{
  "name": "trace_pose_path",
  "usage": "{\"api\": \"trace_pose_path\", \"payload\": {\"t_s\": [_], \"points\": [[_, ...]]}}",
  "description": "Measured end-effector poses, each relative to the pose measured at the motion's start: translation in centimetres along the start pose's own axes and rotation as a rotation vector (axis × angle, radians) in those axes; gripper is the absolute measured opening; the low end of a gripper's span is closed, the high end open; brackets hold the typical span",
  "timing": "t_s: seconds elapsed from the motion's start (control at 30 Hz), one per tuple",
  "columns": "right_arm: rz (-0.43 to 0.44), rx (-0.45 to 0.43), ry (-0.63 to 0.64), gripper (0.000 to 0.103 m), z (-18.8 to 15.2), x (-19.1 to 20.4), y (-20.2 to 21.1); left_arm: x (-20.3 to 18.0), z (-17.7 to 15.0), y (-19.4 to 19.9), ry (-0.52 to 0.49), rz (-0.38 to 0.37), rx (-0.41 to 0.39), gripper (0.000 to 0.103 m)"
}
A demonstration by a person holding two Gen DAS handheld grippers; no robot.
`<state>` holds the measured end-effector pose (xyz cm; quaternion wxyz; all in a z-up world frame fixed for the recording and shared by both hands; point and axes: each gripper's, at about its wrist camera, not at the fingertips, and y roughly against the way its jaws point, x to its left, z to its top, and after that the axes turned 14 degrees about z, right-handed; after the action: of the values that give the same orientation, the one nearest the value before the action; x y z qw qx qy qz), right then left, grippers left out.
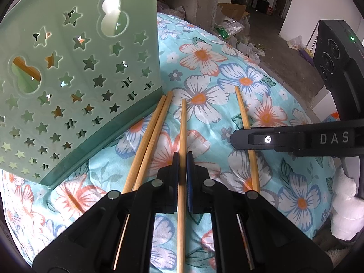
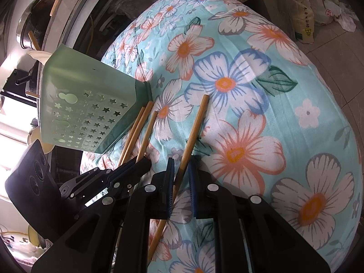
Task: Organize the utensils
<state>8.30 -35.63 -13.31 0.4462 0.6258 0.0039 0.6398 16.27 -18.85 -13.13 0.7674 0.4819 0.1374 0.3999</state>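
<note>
Now both tongs straddle chopsticks: left gripper (image 1: pixel 182 157) nearly closed on one (image 1: pixel 183 122), right gripper (image 2: pixel 181 166) slightly wider around another (image 2: pixel 193 132); next, clamp, lift into holder (image 1: pixel 75 86).

The utensil holder (image 1: pixel 79 79) was pale sage green with a darker green base, pierced by star and gourd-shaped cutouts. The chopsticks (image 1: pixel 182 159) were light tan bamboo. The cloth (image 1: pixel 261 104) was turquoise, printed with white flowers edged in coral or blue, orange centres, dark green leaves. Both tools (image 1: pixel 182 159) (image 2: pixel 182 170) were black with blue pads.
</note>
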Motion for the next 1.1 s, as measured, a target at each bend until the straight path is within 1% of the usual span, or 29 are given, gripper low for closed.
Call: {"api": "trace_pose_path", "payload": {"t_s": [0.43, 0.7, 0.8, 0.87, 1.1], "points": [[0.003, -0.004, -0.001, 0.012, 0.0, -0.1, 0.1, 0.0, 0.0, 0.0, -0.004, -0.001, -0.007, 0.005], [0.014, -0.034, 0.008, 0.011, -0.3, 0.4, 1.3, 0.4, -0.4, 1.2, -0.005, -0.009, -0.029, 0.005], [0.017, -0.057, 0.024, 0.011, -0.5, 1.1, 2.2, 1.0, -0.5, 2.5, 0.015, -0.027, -0.056, 0.005], [0.019, -0.075, 0.04, 0.01, -0.6, 1.7, 2.9, 1.7, -0.4, 3.9, 0.039, -0.056, -0.088, 0.005], [-0.002, -0.137, 0.141, 0.009, -1.1, 4.7, 5.4, 4.0, -0.2, 8.5, 0.108, -0.115, -0.189, 0.005]]}}
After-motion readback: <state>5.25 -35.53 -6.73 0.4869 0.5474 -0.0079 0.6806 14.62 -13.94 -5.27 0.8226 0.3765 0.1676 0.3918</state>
